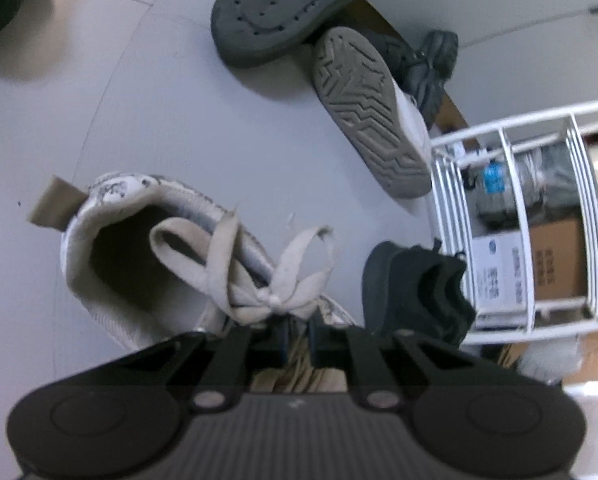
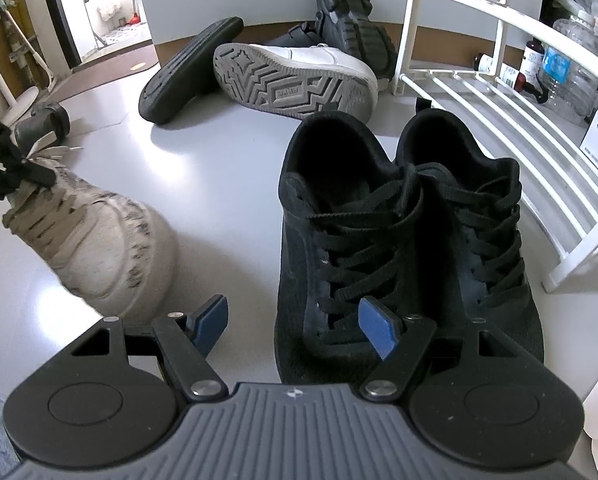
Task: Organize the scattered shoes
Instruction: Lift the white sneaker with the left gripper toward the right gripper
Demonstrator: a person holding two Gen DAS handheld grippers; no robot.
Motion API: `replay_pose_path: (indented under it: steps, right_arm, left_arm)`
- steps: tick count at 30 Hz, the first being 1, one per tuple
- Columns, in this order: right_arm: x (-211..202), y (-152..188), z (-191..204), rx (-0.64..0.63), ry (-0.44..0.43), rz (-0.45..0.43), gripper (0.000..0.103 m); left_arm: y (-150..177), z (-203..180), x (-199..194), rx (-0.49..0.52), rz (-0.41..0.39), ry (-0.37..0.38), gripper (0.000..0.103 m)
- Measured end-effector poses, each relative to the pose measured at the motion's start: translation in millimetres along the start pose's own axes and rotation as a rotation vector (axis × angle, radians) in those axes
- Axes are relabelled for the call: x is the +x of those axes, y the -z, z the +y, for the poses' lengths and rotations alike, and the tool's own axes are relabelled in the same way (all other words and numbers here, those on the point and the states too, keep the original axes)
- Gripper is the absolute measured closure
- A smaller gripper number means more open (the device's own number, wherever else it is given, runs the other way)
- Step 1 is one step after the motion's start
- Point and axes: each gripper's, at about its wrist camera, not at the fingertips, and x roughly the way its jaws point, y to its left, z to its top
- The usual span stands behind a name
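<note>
My left gripper [image 1: 297, 334] is pinched on the tongue and laces of the beige sneaker [image 1: 171, 256], whose open collar sits just ahead of its fingers. My right gripper [image 2: 295, 330] stands spread with nothing between its blue pads [image 2: 375, 326]; its right pad lies over the toe of the black sneaker pair [image 2: 403, 236] directly in front. Right of that pair runs the white shoe rack [image 2: 495, 108]. Farther out I see a white sneaker [image 2: 299, 76] on its side, sole toward me, touching a dark slipper [image 2: 187, 72] and a black chunky shoe [image 2: 351, 20] by the wall
</note>
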Motion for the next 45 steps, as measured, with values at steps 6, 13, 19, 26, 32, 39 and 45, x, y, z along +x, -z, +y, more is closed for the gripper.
replay_pose_path:
  steps: [6, 13, 19, 26, 32, 39, 45]
  right_arm:
    - [-0.8, -0.9, 2.9, -0.007, -0.011, -0.01, 0.026]
    - [-2.6, -2.4, 3.6, -0.003, -0.014, -0.023, 0.026]
    - [-2.6, -3.2, 2.9, -0.002, -0.014, -0.028, 0.026]
    - [-4.0, -3.3, 2.9, 0.0, -0.016, -0.037, 0.026]
    - [-3.9, -3.8, 8.2, -0.002, -0.047, -0.045, 0.026]
    - [-5.9, -7.5, 27.2, -0.026, -0.107, -0.068, 0.025]
    - [-4.2, -13.1, 48.9, -0.086, -0.161, -0.074, 0.021]
  left_arm:
    - [8.4, -4.4, 0.4, -0.02, -0.017, 0.014, 0.095]
    - [28.6, -15.9, 19.6, -0.003, 0.015, -0.015, 0.094]
    - [36.2, -36.1, 31.1, 0.075, 0.057, -0.032, 0.08]
    - [39.4, -52.2, 20.4, 0.149, 0.042, -0.059, 0.061]
    - [43.4, -49.1, 5.4, 0.166, 0.016, -0.085, 0.06]
    - [56.0, -51.1, -27.1, 0.277, -0.054, -0.202, 0.042]
    - [68.6, -47.1, -45.2, 0.293, -0.088, -0.226, 0.026]
